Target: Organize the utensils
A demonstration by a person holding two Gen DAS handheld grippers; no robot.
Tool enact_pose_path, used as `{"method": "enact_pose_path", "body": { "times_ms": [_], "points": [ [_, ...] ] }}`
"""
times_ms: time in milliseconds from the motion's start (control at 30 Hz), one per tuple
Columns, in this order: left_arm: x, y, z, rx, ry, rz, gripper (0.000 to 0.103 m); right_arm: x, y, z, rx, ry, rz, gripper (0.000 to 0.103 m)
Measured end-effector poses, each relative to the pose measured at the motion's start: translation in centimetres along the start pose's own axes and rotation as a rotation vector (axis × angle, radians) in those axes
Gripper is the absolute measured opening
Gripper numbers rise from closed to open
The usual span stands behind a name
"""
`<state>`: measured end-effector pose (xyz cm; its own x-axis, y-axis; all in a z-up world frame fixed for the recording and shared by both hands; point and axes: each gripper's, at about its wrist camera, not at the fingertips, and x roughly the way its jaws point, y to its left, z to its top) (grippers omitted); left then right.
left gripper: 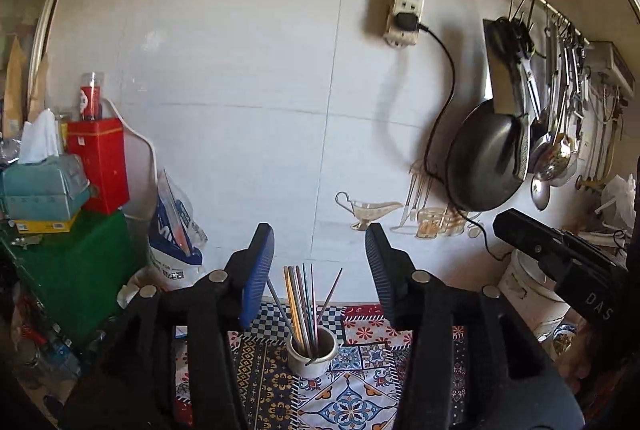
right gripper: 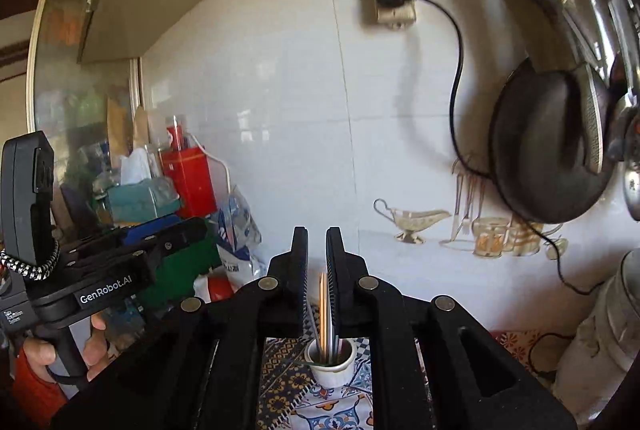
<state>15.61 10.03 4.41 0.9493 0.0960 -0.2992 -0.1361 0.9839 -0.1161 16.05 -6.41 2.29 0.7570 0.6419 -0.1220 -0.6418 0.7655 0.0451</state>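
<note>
A small metal cup (left gripper: 314,354) stands on the patterned tablecloth (left gripper: 352,398) and holds several metal chopsticks (left gripper: 304,302), their tips fanning upward. My left gripper (left gripper: 319,234) hovers above and in front of the cup, blue-padded jaws wide apart and empty. In the right wrist view the same cup (right gripper: 330,362) and chopsticks (right gripper: 323,310) show behind my right gripper (right gripper: 317,234). Its jaws stand a narrow slit apart, with nothing pinched between them. A hand (right gripper: 96,346) holds the left gripper's handle at the lower left.
A black pan (left gripper: 488,165), ladles and utensils (left gripper: 556,149) hang on the right wall. A power strip (left gripper: 404,9) and its cord sit above them. A red tin (left gripper: 100,161), tissue box (left gripper: 44,185), green box (left gripper: 80,270) and white bag (left gripper: 176,238) crowd the left. A white pot (left gripper: 528,294) stands right.
</note>
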Motion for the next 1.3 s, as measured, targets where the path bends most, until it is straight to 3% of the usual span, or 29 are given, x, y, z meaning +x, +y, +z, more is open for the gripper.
{"method": "enact_pose_path", "body": {
  "times_ms": [133, 267, 333, 500, 700, 1300],
  "points": [
    [-3.5, -0.4, -0.4, -0.001, -0.031, -0.010, 0.070, -2.7, 2.1, 0.2, 0.011, -0.066, -0.032, 0.029],
    [-6.4, -0.9, -1.5, 0.012, -0.054, 0.031, 0.098, -5.1, 3.4, -0.6, 0.008, -0.119, -0.118, 0.062],
    [-7.6, -1.1, -2.1, 0.019, -0.060, 0.048, 0.101, -6.0, 3.6, -0.9, 0.005, -0.131, -0.148, 0.078],
    [-9.2, -1.6, -3.1, 0.036, -0.045, 0.066, 0.102, -7.9, 4.4, -1.7, 0.001, -0.142, -0.214, 0.102],
    [-10.0, -2.1, -3.9, 0.030, -0.031, 0.065, 0.102, -9.1, 4.7, -2.5, -0.019, -0.122, -0.255, 0.103],
    [-11.0, -3.8, -4.7, 0.067, -0.028, 0.077, 0.102, -10.3, 4.4, -3.3, 0.009, -0.087, -0.260, 0.103]
  ]
}}
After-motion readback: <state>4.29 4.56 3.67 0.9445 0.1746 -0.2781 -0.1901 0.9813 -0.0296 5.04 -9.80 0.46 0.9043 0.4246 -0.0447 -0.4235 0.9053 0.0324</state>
